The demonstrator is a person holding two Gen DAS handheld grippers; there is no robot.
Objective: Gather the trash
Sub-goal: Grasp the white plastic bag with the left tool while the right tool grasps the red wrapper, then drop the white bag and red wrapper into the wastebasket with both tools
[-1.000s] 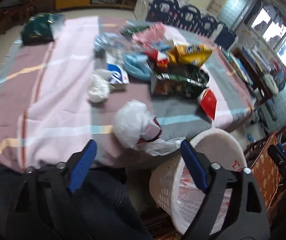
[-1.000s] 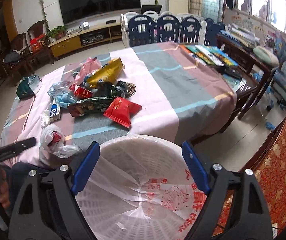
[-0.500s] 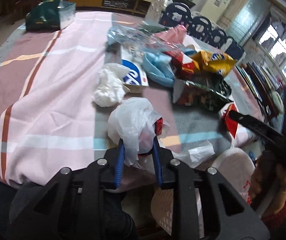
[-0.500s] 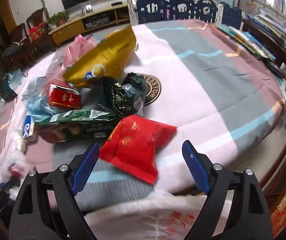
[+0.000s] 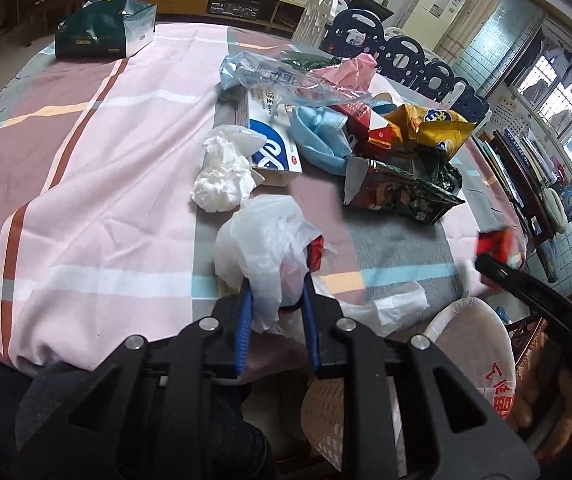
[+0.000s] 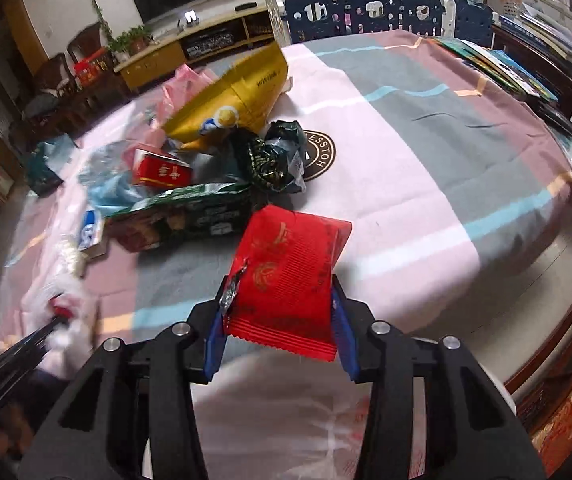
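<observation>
A crumpled white plastic bag lies near the table's front edge. My left gripper is closing, and its blue pads press on the bag's lower folds. In the right wrist view, a red snack packet sits between the pads of my right gripper. This gripper is closing too, and both pads touch the packet's side edges. A white mesh basket with a printed liner stands below the table edge, under the right gripper. The left wrist view shows the red packet at the right table edge.
On the striped tablecloth lie a tissue wad, a blue-and-white box, a blue mask, a yellow chip bag and a green snack packet. A dark green box sits far left. Chairs ring the table.
My left gripper came down and closed on the white bag. My right gripper moved from over the basket to the table and closed around the red packet.
</observation>
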